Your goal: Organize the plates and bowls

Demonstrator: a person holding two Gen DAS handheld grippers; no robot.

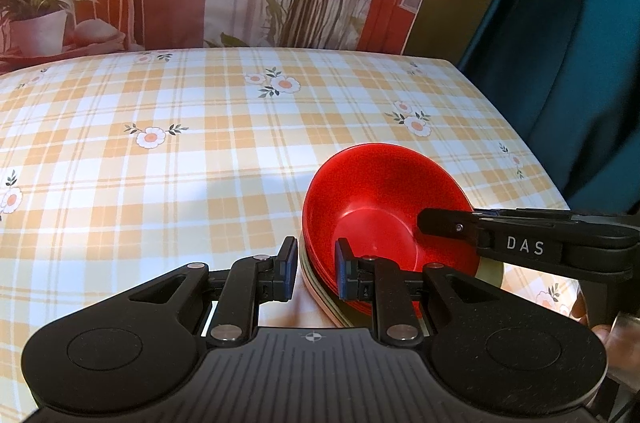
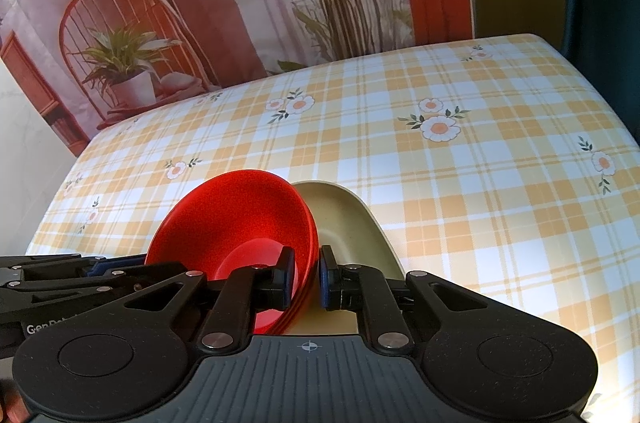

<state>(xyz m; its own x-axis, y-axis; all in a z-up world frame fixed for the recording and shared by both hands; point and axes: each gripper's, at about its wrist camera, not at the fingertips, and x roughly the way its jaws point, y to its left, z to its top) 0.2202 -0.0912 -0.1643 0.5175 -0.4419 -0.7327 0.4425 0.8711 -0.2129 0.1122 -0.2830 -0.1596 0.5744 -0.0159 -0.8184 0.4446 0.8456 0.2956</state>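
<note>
On the checked tablecloth, both tongs pinch the red bowl's rim.

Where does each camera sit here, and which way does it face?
Left wrist: on the left gripper, angled down over the checked table toward the backdrop; its jaws clamp the near-left rim of the red bowl stack; the right gripper reaches in from the right.
Right wrist: on the right gripper, also angled down across the table; its jaws pinch the red bowls' right rim beside a beige dish; the left gripper's body shows at the lower left.
Shared: the bowls, beige dish, table, backdrop.
</note>
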